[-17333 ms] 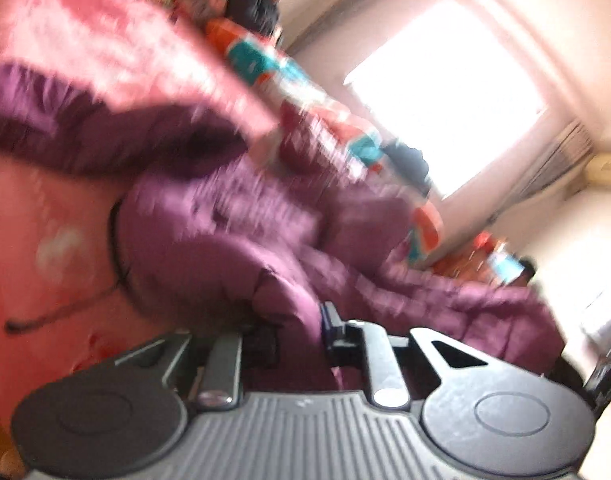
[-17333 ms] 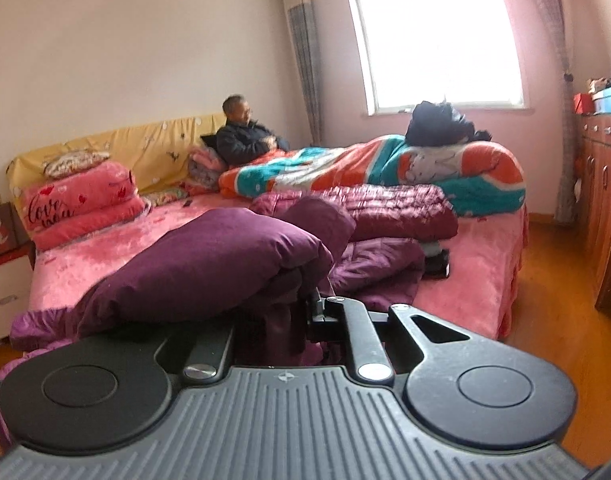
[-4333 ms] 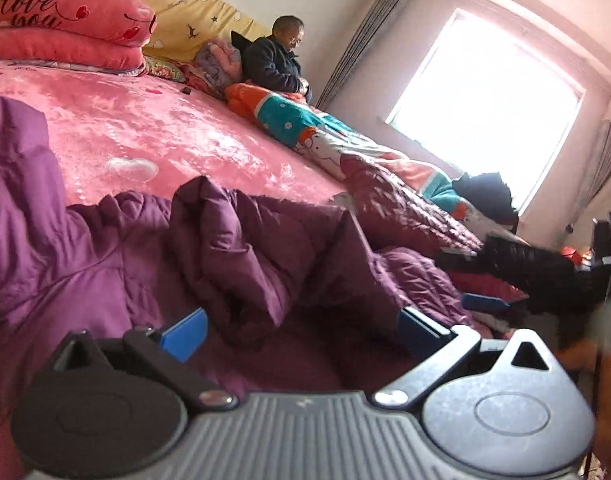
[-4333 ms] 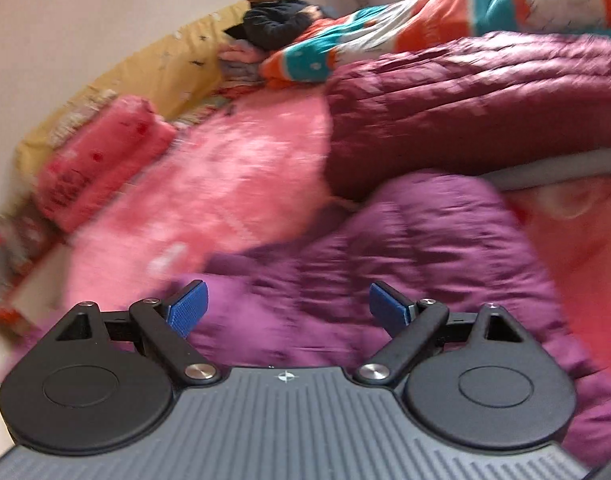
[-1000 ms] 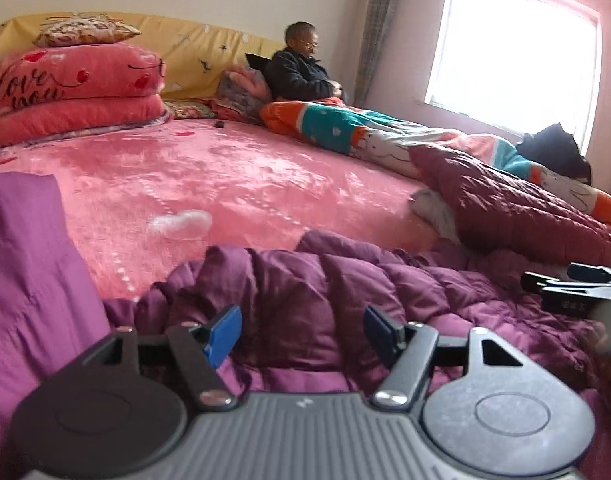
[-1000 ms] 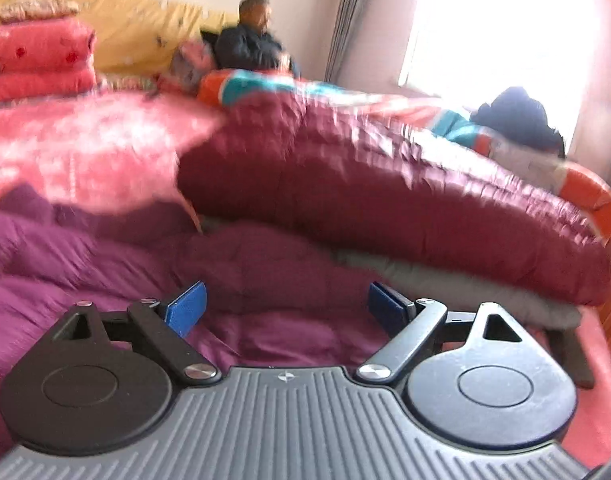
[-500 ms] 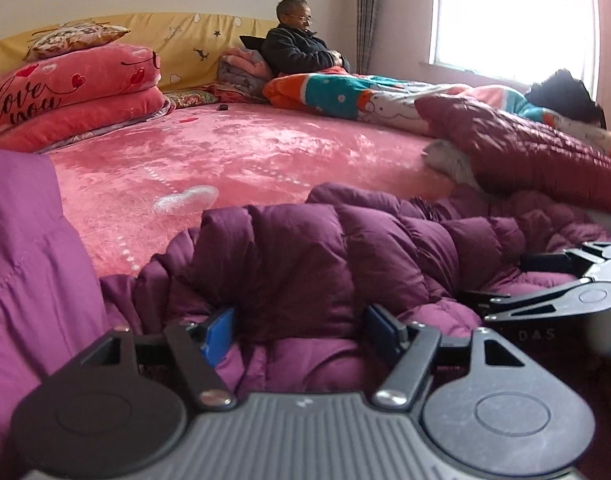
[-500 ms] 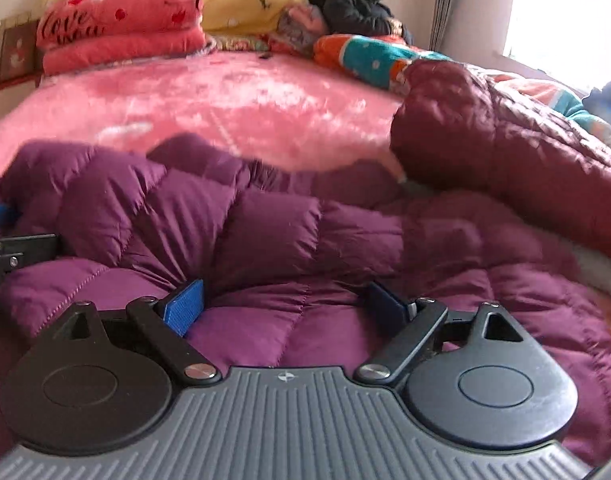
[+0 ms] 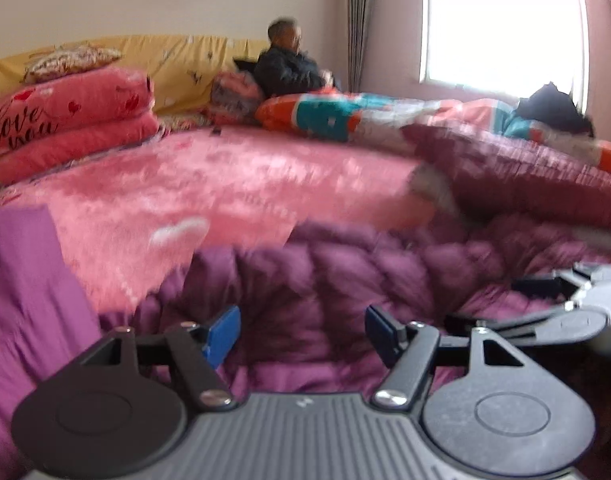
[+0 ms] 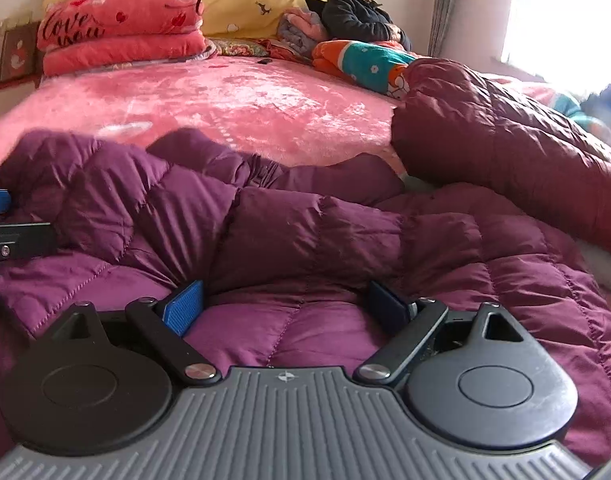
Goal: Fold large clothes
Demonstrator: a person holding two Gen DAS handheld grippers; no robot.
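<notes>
A purple quilted down coat (image 10: 305, 232) lies bunched on the pink bed, also in the left wrist view (image 9: 345, 280). My left gripper (image 9: 301, 330) is open, its blue pads either side of a raised fold of the coat. My right gripper (image 10: 281, 304) is open and low over the coat, with coat fabric between its pads. The right gripper shows at the right edge of the left wrist view (image 9: 565, 304), and the left gripper at the left edge of the right wrist view (image 10: 1, 224).
A maroon quilted coat (image 10: 505, 160) lies to the right on the pink bedspread (image 10: 245, 100). Folded pink blankets (image 10: 117, 28) are stacked at the headboard. A man (image 10: 361, 16) sits at the back under a colourful quilt (image 9: 345, 116).
The left wrist view has blurred with motion and pulled back a little from the coat fold. The right gripper has pushed lower and closer into the coat. Both stay open.
</notes>
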